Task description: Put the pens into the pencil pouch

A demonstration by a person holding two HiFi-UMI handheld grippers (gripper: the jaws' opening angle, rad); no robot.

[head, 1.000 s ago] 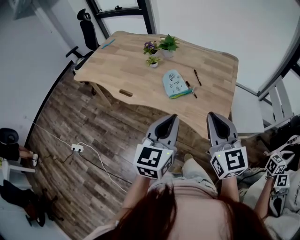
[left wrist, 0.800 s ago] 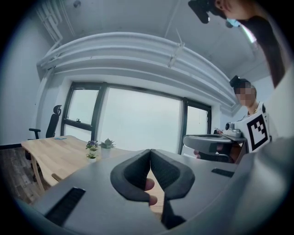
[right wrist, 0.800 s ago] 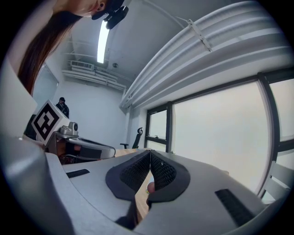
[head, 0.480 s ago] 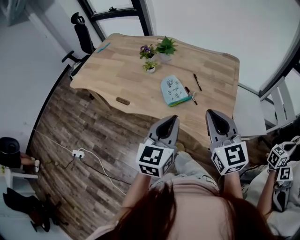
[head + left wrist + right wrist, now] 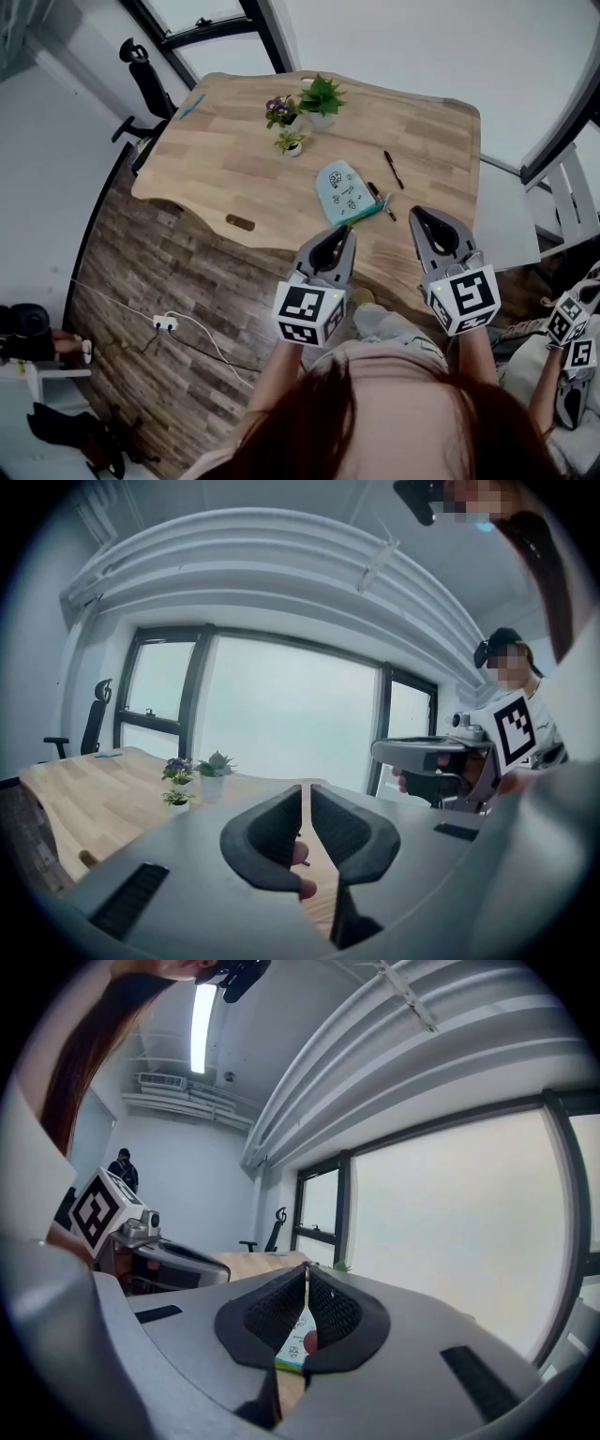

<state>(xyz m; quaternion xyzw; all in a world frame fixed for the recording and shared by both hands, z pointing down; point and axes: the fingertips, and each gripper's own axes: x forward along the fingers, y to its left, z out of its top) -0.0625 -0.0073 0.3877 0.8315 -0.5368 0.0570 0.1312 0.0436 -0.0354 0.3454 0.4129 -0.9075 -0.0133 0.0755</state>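
Toward the lower middle of the head view, the left hand-held gripper (image 5: 339, 239) and the right hand-held gripper (image 5: 424, 220) point side by side at the near edge of the table (image 5: 234, 159), touching nothing on it. The left one's jaws have just been opening and stand slightly parted with nothing between them, probably getting ready to steady the pencil pouch (image 5: 341, 190). The right one is clenched on nothing. The pouch lies flat at the table's middle right. One pen (image 5: 380, 198) lies just beside its right edge and another pen (image 5: 394, 170) a little further to the upper right, neither inside yet. Reaching them seems the step in hand.
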